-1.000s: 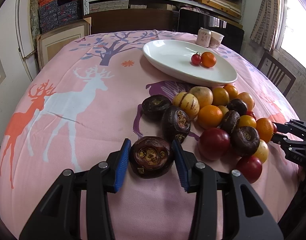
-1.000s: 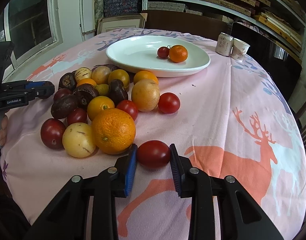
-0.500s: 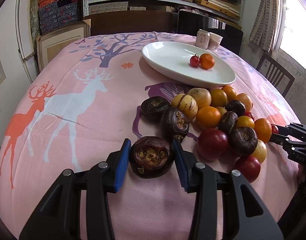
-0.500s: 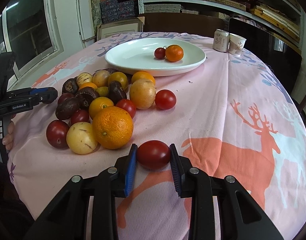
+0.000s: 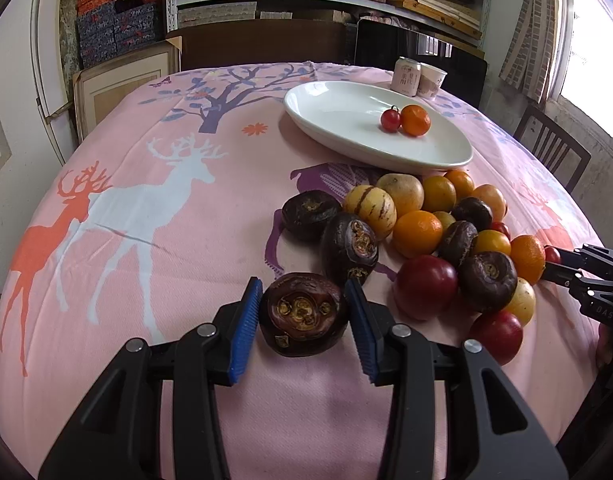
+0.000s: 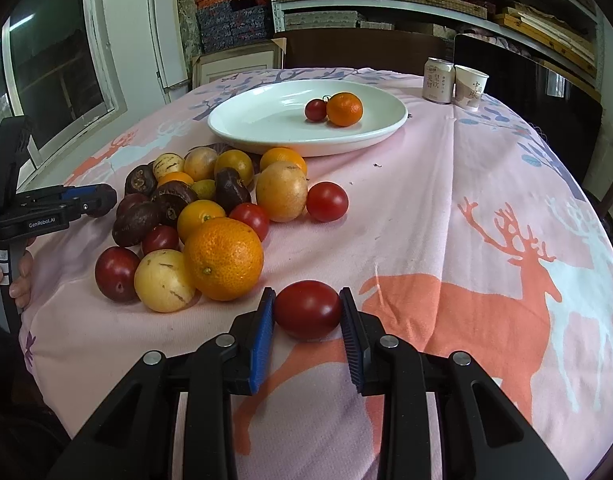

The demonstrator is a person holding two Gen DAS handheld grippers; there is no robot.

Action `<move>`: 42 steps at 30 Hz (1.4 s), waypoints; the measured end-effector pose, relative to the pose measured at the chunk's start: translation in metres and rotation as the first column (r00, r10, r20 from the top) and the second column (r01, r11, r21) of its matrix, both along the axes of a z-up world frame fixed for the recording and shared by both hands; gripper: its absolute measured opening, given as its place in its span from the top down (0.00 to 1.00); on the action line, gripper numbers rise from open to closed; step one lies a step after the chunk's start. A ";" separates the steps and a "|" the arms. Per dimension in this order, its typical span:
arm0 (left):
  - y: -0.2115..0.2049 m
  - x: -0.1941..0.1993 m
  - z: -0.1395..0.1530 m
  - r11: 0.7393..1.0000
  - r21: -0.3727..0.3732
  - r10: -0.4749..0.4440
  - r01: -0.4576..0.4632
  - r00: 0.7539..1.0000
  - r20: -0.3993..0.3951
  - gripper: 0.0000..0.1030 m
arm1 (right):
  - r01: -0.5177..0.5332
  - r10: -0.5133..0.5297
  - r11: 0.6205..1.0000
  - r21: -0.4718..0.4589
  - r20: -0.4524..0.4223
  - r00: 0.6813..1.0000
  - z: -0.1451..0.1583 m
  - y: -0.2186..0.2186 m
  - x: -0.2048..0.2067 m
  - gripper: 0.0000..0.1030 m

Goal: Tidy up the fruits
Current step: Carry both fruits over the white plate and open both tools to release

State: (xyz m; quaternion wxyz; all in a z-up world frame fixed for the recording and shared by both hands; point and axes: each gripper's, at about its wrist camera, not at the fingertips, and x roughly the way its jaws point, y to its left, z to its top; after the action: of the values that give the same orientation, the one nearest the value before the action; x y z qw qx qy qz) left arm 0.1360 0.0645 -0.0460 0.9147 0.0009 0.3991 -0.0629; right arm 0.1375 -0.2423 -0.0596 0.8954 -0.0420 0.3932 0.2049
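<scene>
Left gripper (image 5: 304, 316) is clamped on a dark purple fruit (image 5: 303, 314), its blue pads (image 5: 246, 326) pressed to both sides, just above the pink tablecloth (image 5: 146, 208) at the near edge of the fruit pile (image 5: 426, 224). Right gripper (image 6: 307, 314) is closed on a red tomato (image 6: 307, 309), just beside a large orange (image 6: 223, 258). A white plate (image 6: 266, 120) is set beyond the pile, holding a cherry tomato (image 6: 315, 110) touching a small orange (image 6: 344, 109). A can (image 6: 438, 80) and a paper cup (image 6: 470, 86) are noted behind it.
</scene>
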 end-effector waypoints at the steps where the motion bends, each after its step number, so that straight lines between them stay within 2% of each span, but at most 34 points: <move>1: 0.000 0.000 0.000 1.000 0.000 0.000 0.000 1.000 0.000 0.59 | 0.002 -0.002 1.000 0.003 0.001 1.000 0.000 -0.001 0.000 0.69; 12: 0.001 -0.004 0.003 1.000 -0.021 0.000 0.001 1.000 0.027 0.59 | 0.015 -0.015 0.999 0.049 0.005 1.000 0.006 -0.008 0.001 0.69; 19: -0.010 0.006 0.026 0.998 -0.049 -0.032 0.035 0.998 0.060 0.59 | 0.003 -0.008 0.998 0.066 0.076 0.997 0.053 -0.012 0.023 0.68; 24: -0.034 0.046 0.046 0.998 -0.033 -0.056 0.059 0.996 0.065 0.59 | -0.010 0.000 0.997 0.075 0.130 0.991 0.096 0.001 0.055 0.68; 27: -0.050 0.083 0.055 0.997 -0.035 -0.065 0.068 0.995 0.069 0.59 | -0.021 0.011 0.998 0.059 0.171 0.985 0.109 0.018 0.084 0.68; 31: -0.068 0.135 0.054 0.997 -0.022 -0.073 0.075 0.995 0.063 0.59 | -0.003 -0.008 0.997 0.073 0.148 0.989 0.103 0.041 0.145 0.68; 36: -0.068 0.195 0.037 0.999 -0.029 -0.036 0.036 0.999 -0.006 0.59 | 0.024 -0.036 0.996 0.082 0.137 0.990 0.085 0.065 0.210 0.68; 38: -0.064 0.207 0.031 0.999 -0.041 -0.013 0.011 0.999 -0.030 0.59 | 0.004 -0.018 0.995 0.103 0.130 0.991 0.079 0.072 0.225 0.60; 39: -0.061 0.210 0.030 0.999 -0.054 -0.003 0.001 0.999 -0.038 0.55 | 0.005 -0.019 0.995 0.102 0.138 0.990 0.078 0.074 0.228 0.45; 41: -0.058 0.207 0.034 0.997 -0.081 0.006 -0.008 1.000 -0.026 0.47 | 0.010 -0.028 0.994 0.109 0.163 0.986 0.080 0.075 0.223 0.41; 42: -0.056 0.202 0.036 0.997 -0.081 0.009 -0.010 1.000 -0.012 0.38 | 0.006 -0.025 0.993 0.118 0.161 0.987 0.081 0.073 0.220 0.41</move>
State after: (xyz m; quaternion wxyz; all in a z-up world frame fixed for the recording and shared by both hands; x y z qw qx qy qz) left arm 0.3382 0.0086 -0.0102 0.9119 -0.0386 0.4017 -0.0747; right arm 0.3575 -0.1696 0.0219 0.9268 -0.0030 0.3067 0.2166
